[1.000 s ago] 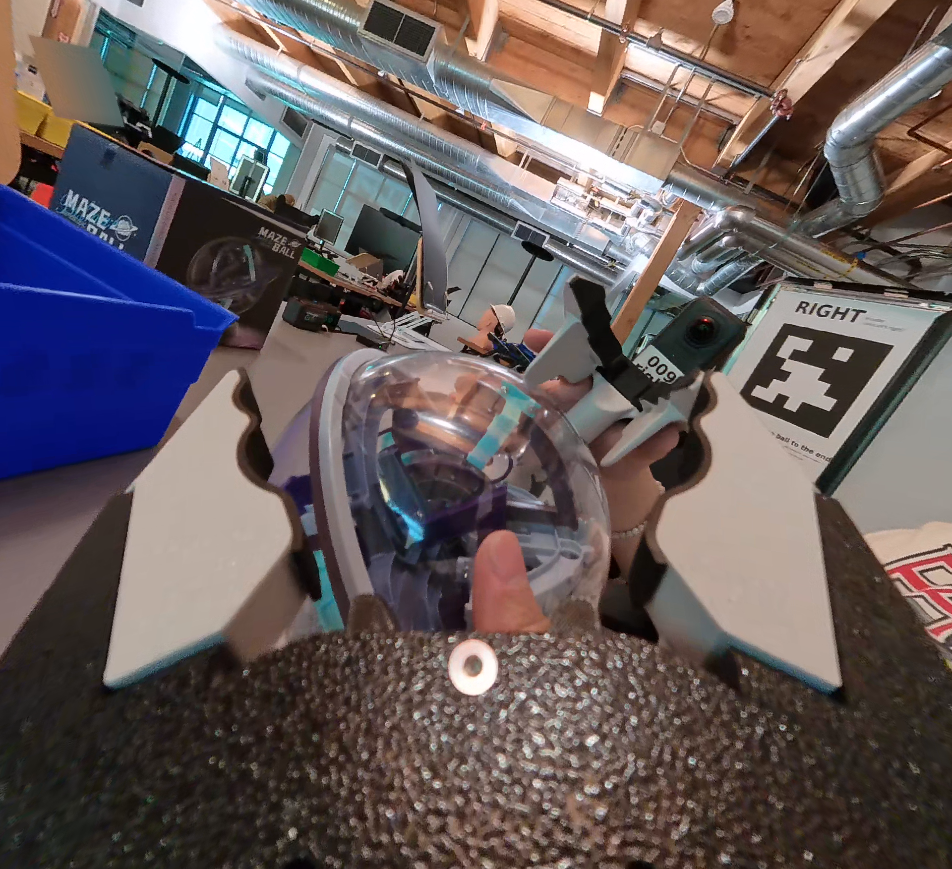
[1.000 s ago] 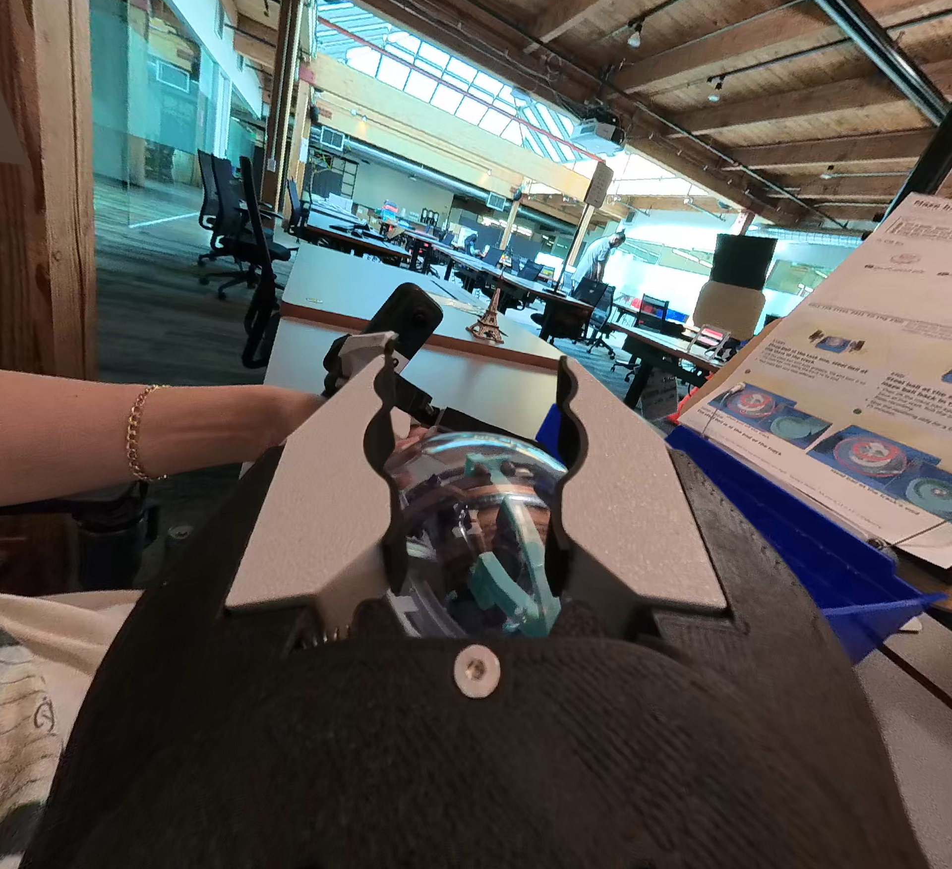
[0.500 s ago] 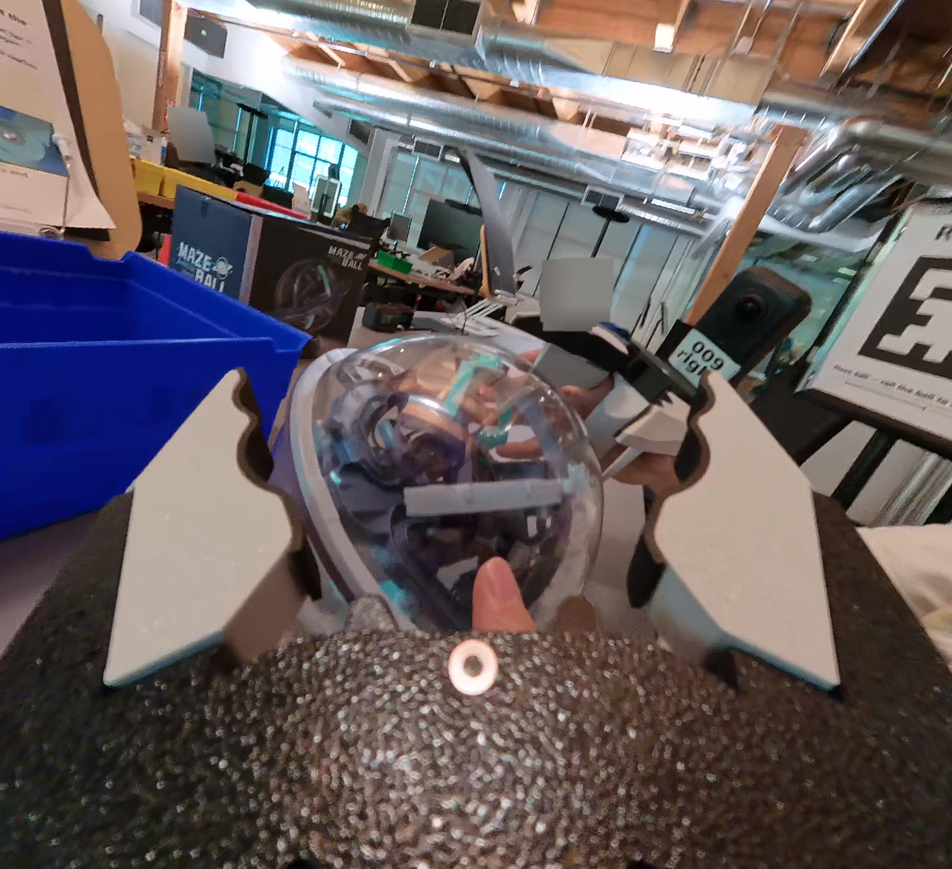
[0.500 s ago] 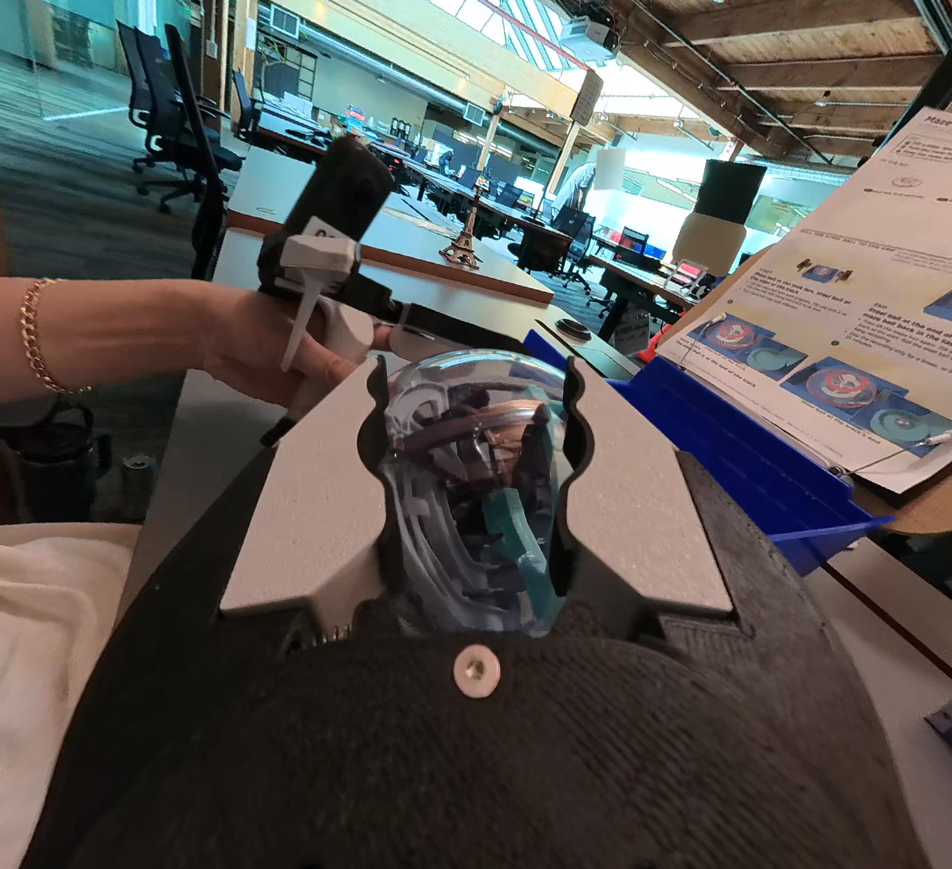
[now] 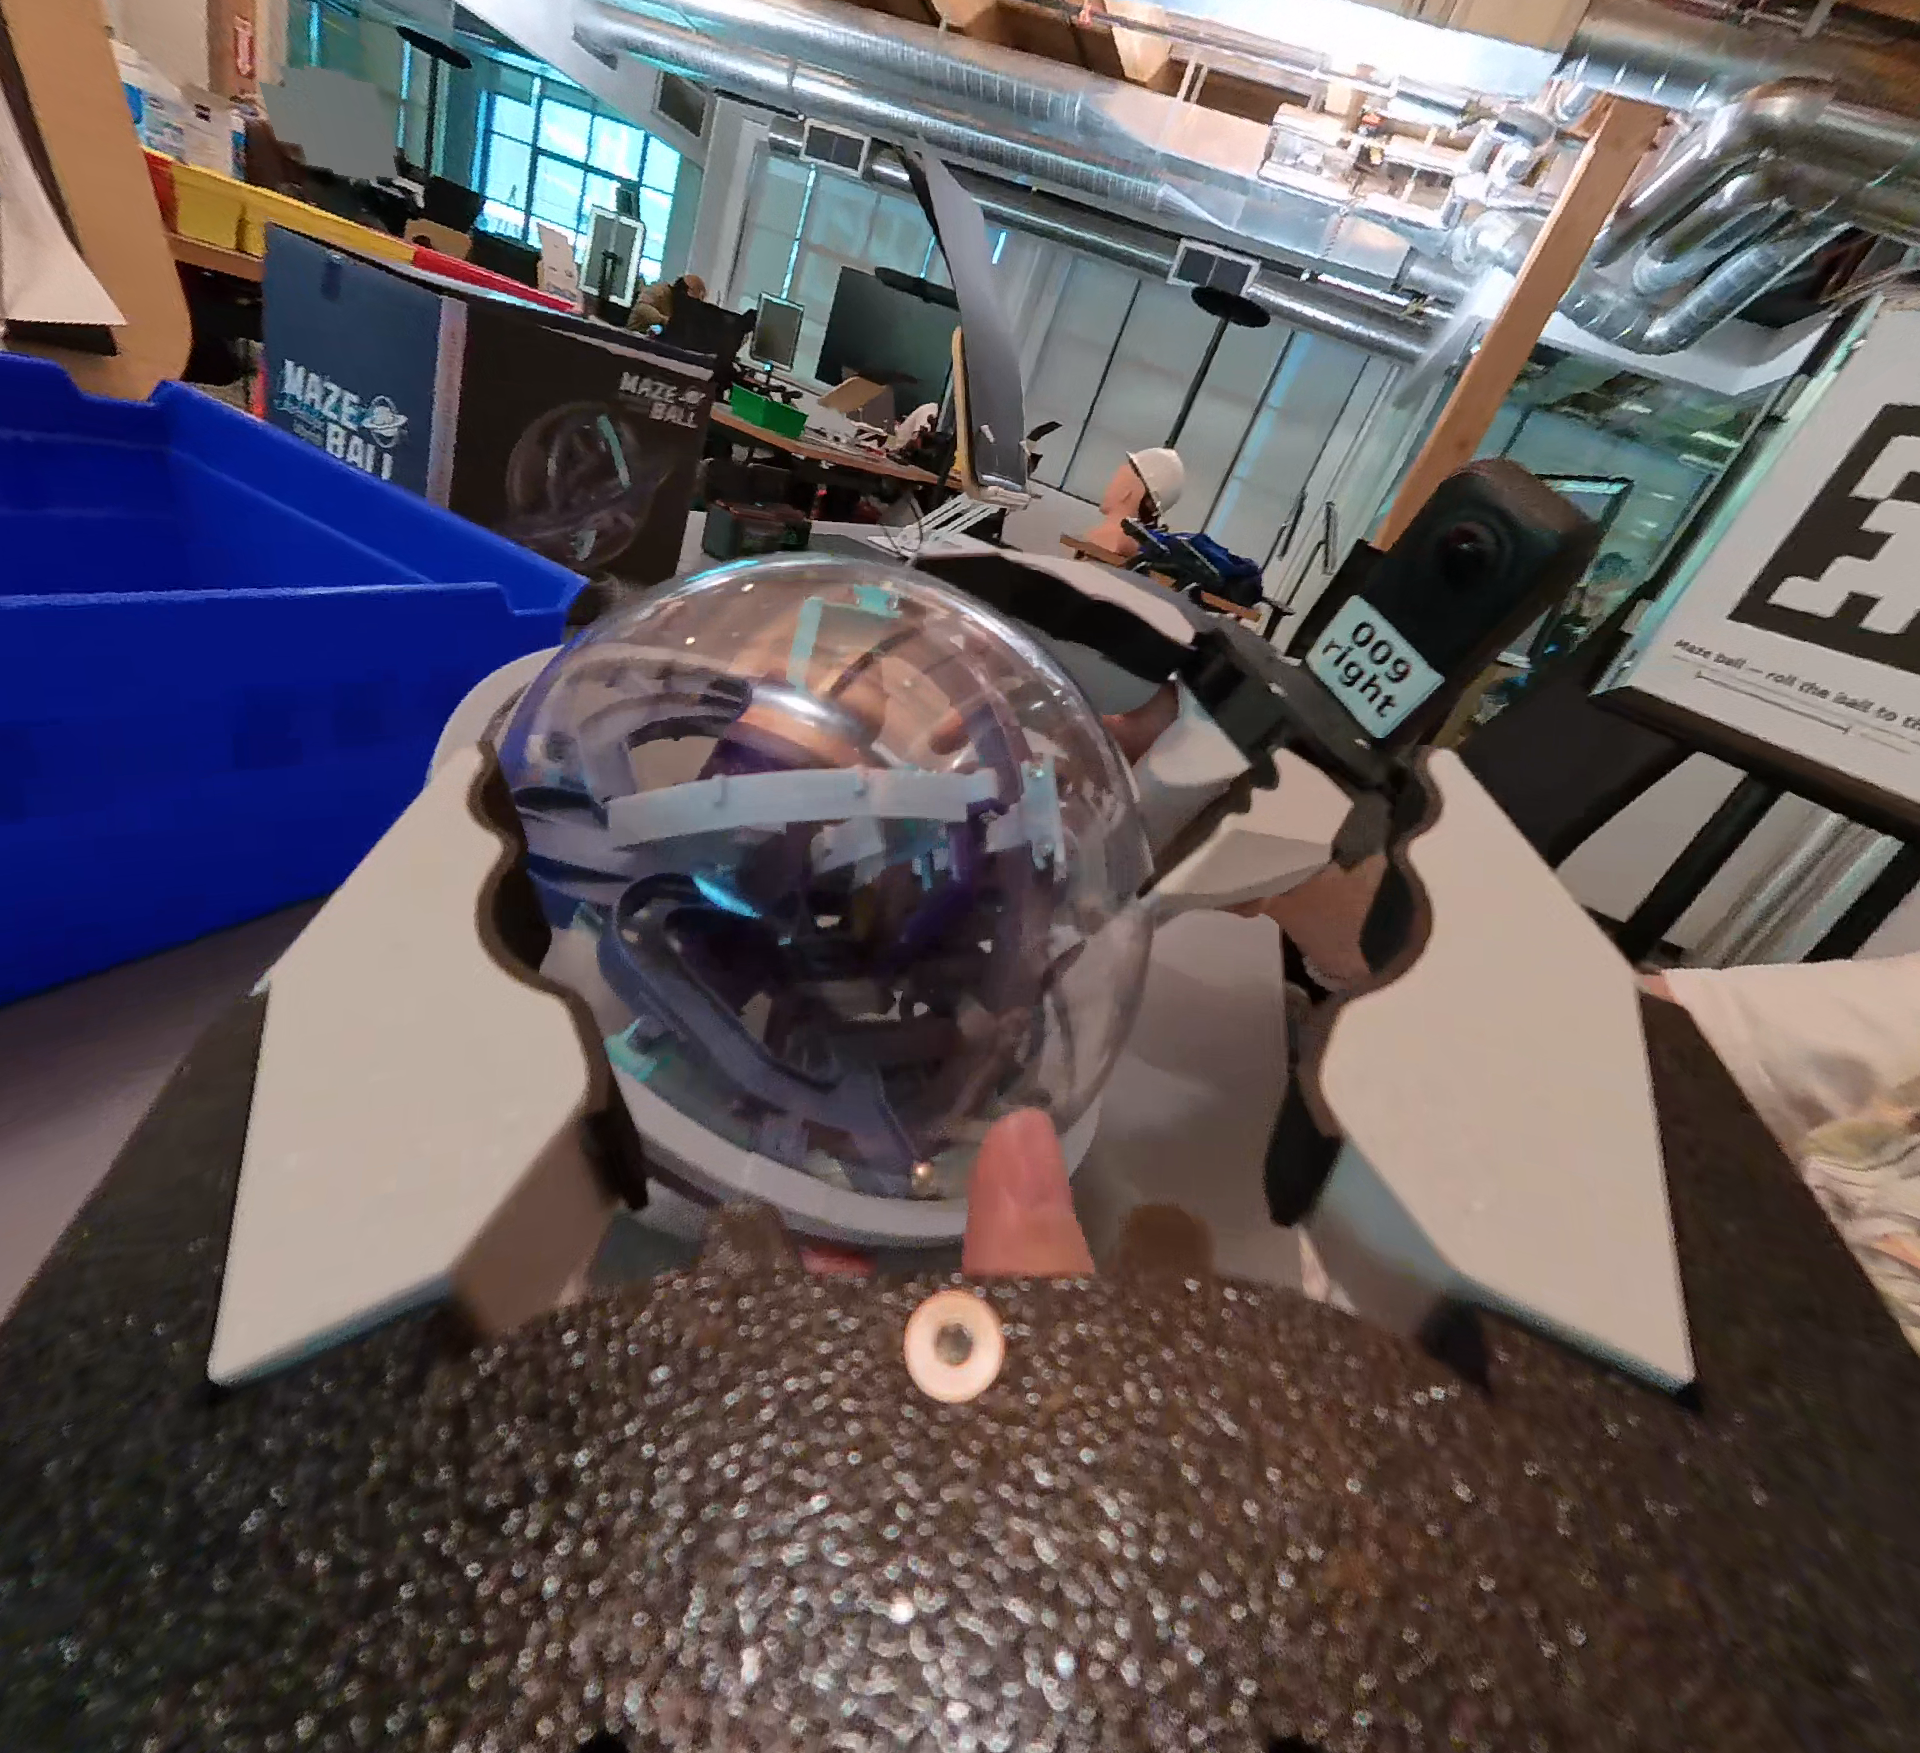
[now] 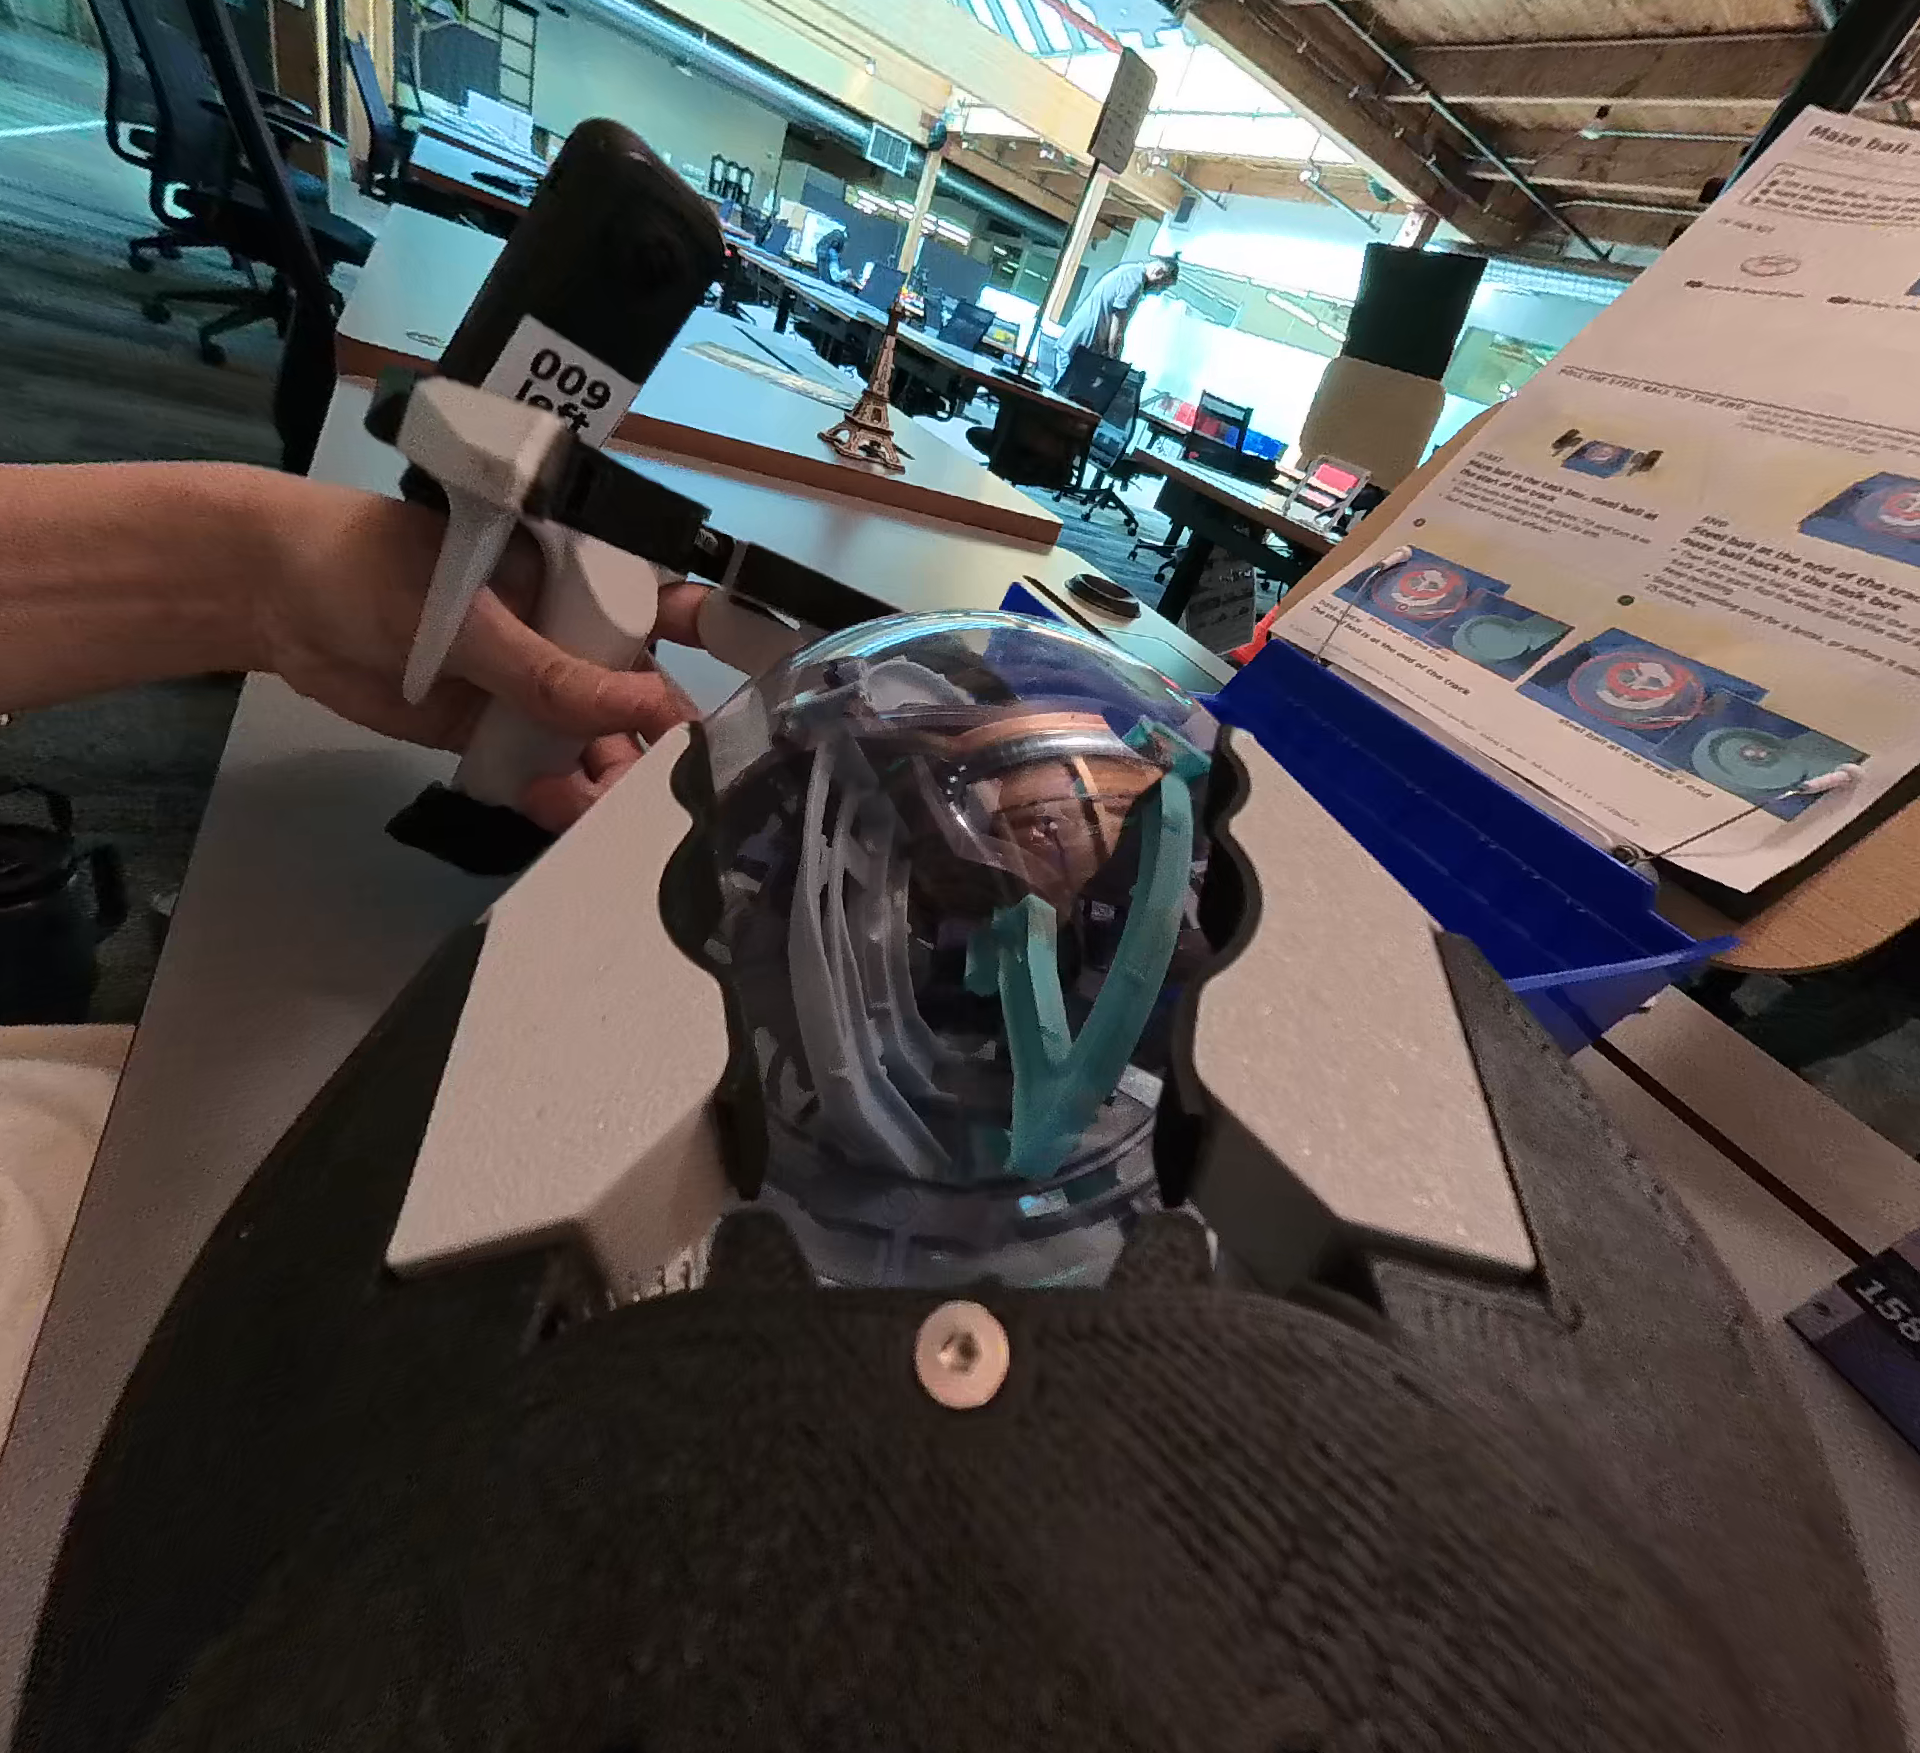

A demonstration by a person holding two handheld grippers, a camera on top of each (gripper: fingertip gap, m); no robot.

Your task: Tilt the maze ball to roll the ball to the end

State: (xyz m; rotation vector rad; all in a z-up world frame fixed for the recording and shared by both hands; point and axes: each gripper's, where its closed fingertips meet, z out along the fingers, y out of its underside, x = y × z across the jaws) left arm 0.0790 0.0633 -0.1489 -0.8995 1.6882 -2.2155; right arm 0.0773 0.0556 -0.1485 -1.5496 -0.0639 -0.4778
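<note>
left wrist view: left gripper (image 5: 940,914) is staying spread wide, left finger brushing the clear plastic maze ball with grey and purple tracks (image 5: 821,882); small steel ball (image 5: 921,1177) sitting at 6 o'clock.
right wrist view: right gripper (image 6: 961,965) is pinching the maze ball (image 6: 966,914) dead centre; blue plastic bin (image 6: 1434,830) at 3 o'clock.
tip: judging, tilting slowly, watching the steel ball, keeping the pinch firm.

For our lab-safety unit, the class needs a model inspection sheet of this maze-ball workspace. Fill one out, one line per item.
Surface: pale table, bare where visible.
Job's things: clear maze ball with grey, purple and teal tracks; small steel ball low in the sphere.
Clutter: blue bin, maze ball box, instruction sheet, tower figurine.
Grippers: right gripper shut on the maze ball; left gripper open, one finger touching it.
Cables: nothing seen.
Surroundings: open office, desks, chairs, ceiling ducts, a person far off.
</note>
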